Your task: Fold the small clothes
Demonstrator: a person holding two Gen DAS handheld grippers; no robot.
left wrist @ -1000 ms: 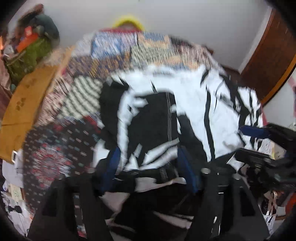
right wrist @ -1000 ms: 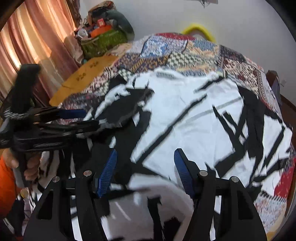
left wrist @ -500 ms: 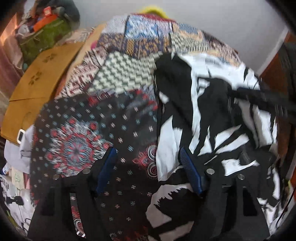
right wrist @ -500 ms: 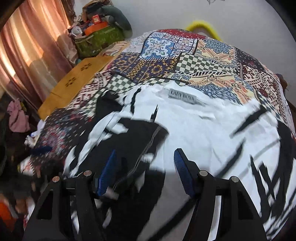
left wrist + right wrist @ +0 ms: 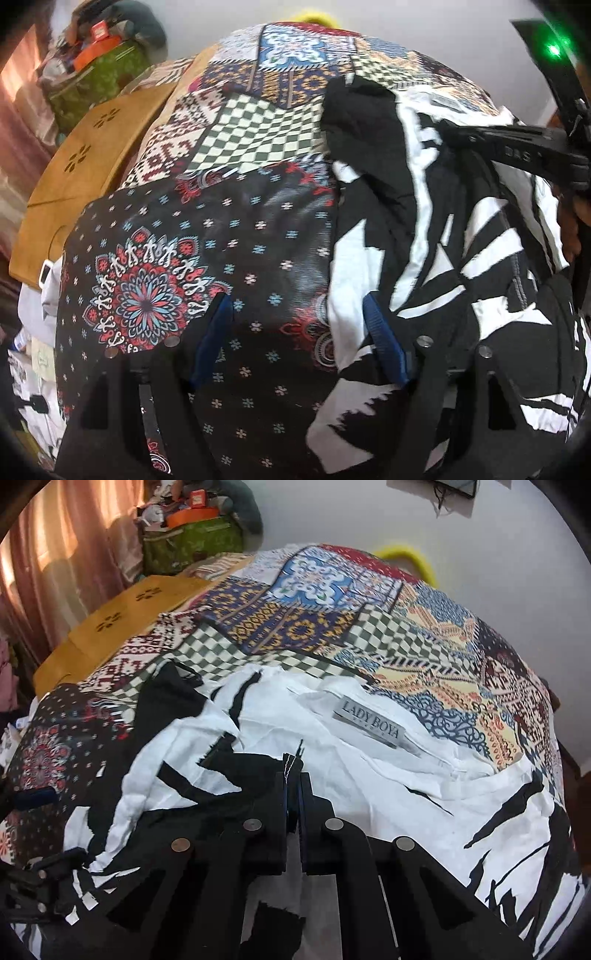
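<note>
The right gripper (image 5: 293, 775), spread half a second ago, is now pressed together on a black fold of the black-and-white patterned cotton garment (image 5: 369, 775), just below its grey "LADY BOYA" neck label (image 5: 370, 723). The left gripper (image 5: 299, 332) is empty, its jaws opening wider, now over the garment's left edge instead of its middle. The garment lies spread on the multicoloured patchwork bedspread (image 5: 295, 627). Judgement: one corner is secured; the left side awaits its grasp before folding.
</note>
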